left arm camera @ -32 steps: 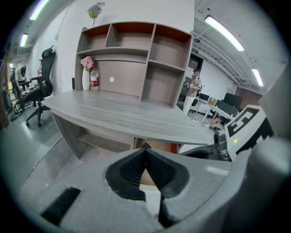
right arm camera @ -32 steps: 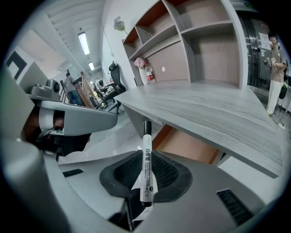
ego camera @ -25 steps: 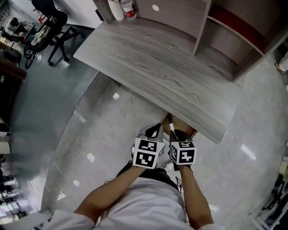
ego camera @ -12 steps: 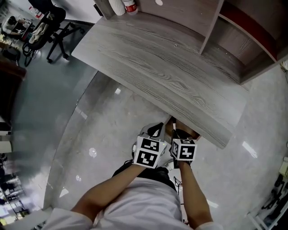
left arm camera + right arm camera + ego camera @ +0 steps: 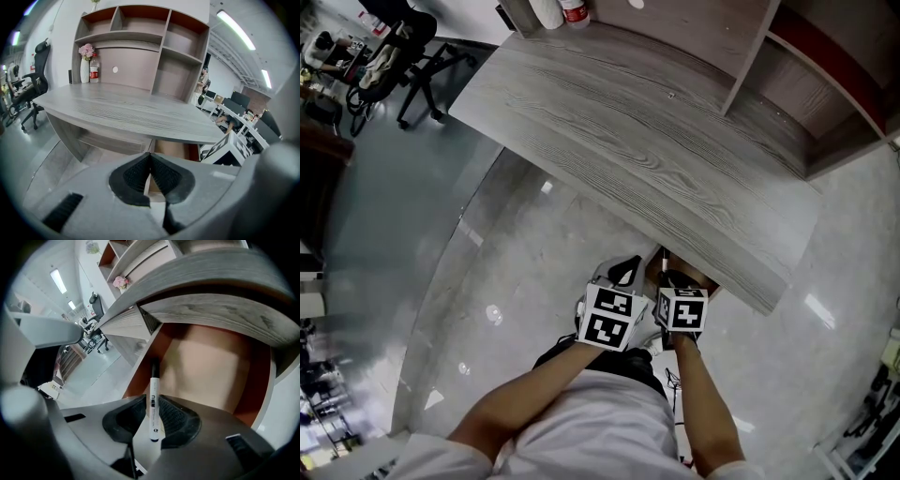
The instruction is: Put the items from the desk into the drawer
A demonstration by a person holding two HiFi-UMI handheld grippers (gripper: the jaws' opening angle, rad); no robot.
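right gripper view: right hand-held gripper (image 5: 154, 420) clamps marker (image 5: 153, 399) over drawer (image 5: 211, 366) below desk (image 5: 225, 319) edge; left hand-held gripper (image 5: 150, 174) closed, empty.

No words can be read for sure. The white pen (image 5: 154, 404), just under the front edge of the desk (image 5: 211, 310), has small dark letters along its side, but they are too blurry to read. At the back of the desk, the bottle (image 5: 94, 70) has a red label, too small to read. The two cubes (image 5: 609, 317) in front of the desk show only black and white squares.
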